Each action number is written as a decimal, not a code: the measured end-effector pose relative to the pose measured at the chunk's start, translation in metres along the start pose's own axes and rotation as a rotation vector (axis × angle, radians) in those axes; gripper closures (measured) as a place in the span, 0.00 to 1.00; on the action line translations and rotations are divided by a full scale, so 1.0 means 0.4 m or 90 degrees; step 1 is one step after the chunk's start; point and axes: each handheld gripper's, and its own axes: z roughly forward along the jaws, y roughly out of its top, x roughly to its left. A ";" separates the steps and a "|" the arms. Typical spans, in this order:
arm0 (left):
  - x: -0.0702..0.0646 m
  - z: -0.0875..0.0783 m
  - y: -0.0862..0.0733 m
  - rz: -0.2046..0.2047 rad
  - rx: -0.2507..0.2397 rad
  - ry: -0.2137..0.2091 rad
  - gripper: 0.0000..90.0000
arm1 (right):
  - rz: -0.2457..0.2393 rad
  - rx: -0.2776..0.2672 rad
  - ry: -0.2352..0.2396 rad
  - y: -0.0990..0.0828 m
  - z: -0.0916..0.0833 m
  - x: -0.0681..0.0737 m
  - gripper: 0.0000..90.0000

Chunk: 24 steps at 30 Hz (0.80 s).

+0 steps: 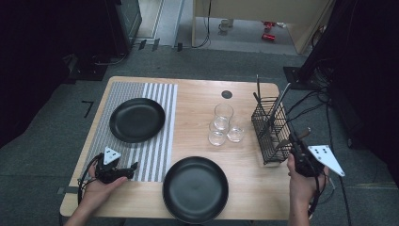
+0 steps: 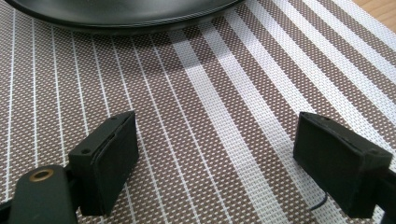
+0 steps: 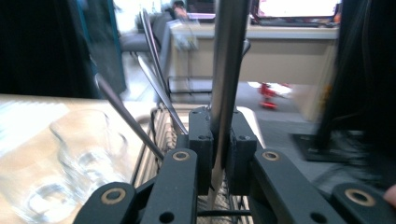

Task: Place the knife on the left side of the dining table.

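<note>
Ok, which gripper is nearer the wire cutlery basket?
Right. The right gripper is at the wire cutlery basket, jaws shut on a utensil handle. The left gripper rests across the table on the striped placemat.

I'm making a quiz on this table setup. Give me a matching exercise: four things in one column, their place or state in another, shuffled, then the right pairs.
1. far black plate
2. near black plate
3. left hand-held gripper
4. right hand-held gripper

A. shut on a metal utensil from the wire basket
B. on the striped placemat
C. open over the placemat
D. on bare wood at the table's near edge

Pairs: 1-B, 2-D, 3-C, 4-A
</note>
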 end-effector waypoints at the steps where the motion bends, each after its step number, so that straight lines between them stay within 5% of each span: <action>1: 0.000 0.000 0.000 0.000 0.000 0.000 0.16 | -0.010 0.000 -0.002 0.001 0.003 0.007 0.94; 10: 0.000 0.000 0.000 0.000 0.000 0.000 0.16 | 0.015 -0.029 -0.021 0.036 -0.023 0.008 0.94; 24: 0.006 -0.018 0.009 0.003 -0.009 0.007 0.15 | 0.030 -0.062 -0.002 0.119 -0.065 0.022 0.94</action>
